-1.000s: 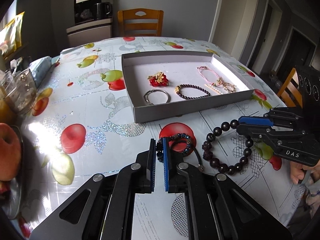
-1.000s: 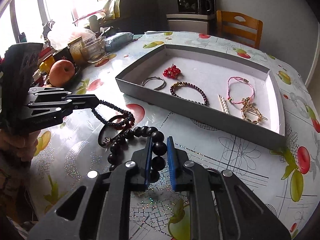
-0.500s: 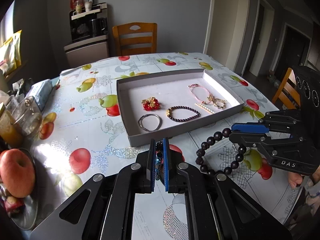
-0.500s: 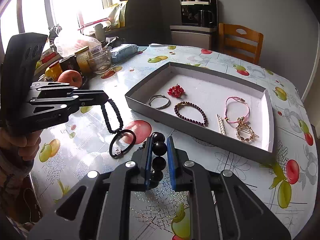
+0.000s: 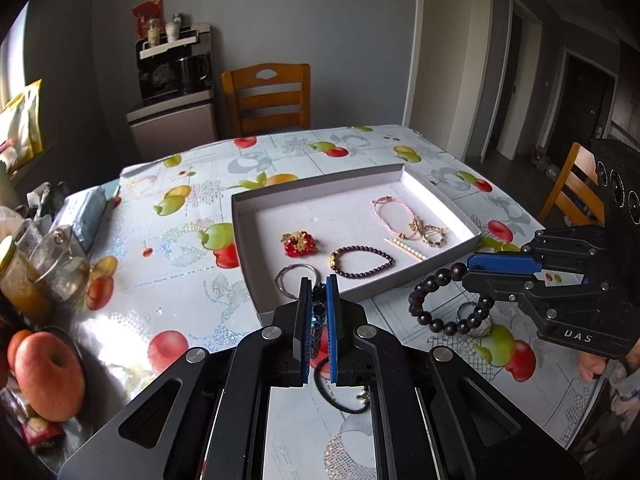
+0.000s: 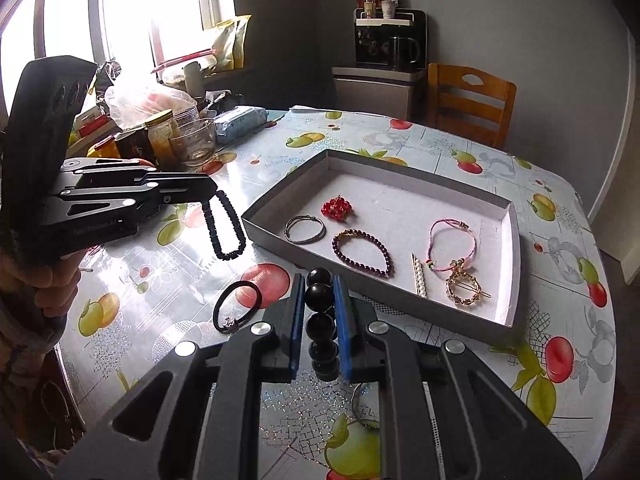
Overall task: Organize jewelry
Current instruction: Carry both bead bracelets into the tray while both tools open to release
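Note:
My left gripper is shut on a small dark beaded bracelet, which hangs from it above the table, left of the grey tray. My right gripper is shut on a large dark wooden bead bracelet, held in the air in front of the tray's near wall. The tray holds a red bead cluster, a silver ring bangle, a purple bead bracelet, a pearl hair clip, a pink cord bracelet and a gold piece.
A black hair tie and a thin ring lie on the fruit-print tablecloth near me. Jars and a glass bowl stand at the table's left side, with an apple. Wooden chairs stand at the far side and right.
Both grippers have risen from the table, each lifting its bracelet clear of the cloth. The hair tie stays on the table.

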Tool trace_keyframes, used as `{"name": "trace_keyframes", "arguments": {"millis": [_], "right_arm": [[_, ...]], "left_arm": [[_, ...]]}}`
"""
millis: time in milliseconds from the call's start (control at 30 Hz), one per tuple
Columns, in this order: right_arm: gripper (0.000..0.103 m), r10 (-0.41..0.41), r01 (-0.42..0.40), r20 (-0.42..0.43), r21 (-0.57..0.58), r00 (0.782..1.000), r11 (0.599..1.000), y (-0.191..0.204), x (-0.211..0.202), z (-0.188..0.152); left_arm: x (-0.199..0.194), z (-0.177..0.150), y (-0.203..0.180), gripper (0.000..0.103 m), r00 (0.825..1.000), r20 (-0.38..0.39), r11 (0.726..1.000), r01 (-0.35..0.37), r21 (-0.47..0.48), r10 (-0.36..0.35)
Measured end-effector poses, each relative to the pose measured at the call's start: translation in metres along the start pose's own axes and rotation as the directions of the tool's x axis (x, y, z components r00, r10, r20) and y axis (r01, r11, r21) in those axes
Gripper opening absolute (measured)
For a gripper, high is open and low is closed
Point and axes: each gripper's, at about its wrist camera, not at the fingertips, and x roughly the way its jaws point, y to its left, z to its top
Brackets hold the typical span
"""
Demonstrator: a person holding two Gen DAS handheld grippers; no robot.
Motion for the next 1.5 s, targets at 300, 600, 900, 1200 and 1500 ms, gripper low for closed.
{"name": "trace_keyframes", "arguments": {"millis": [300,600,900,1200,1500], "right_arm": [[0.015,-0.022,0.023,0.024,-0.019,0.999,1.000,-0.002,-0.006,0.019],[0.015,-0.047,0.048,0.052,-0.026,0.998,0.998,-0.011,-0.002,0.048],[0.015,-0.083,0.084,0.036,-0.029,0.996,0.996,-0.027,0.023,0.073],[0.015,-0.062,0.062,-0.002,0.005,0.998,0.998,-0.039,0.065,0.088],[0.015,-0.062,0.064,-0.050,0.055,0.997,0.996,-0.059,0.106,0.087]], "left_arm": [[0.001,0.018,0.003,0.008,1.000,0.021,1.000,0.008,0.004,-0.008],[0.008,0.046,0.008,0.008,0.999,0.041,1.000,0.025,0.003,-0.025],[0.044,0.068,0.021,0.008,0.999,0.018,0.999,0.032,-0.026,-0.031],[0.094,0.087,0.027,0.008,0.999,-0.025,0.999,0.026,-0.031,-0.027],[0.128,0.095,0.030,0.008,0.998,-0.047,0.998,0.040,-0.045,-0.042]]}}
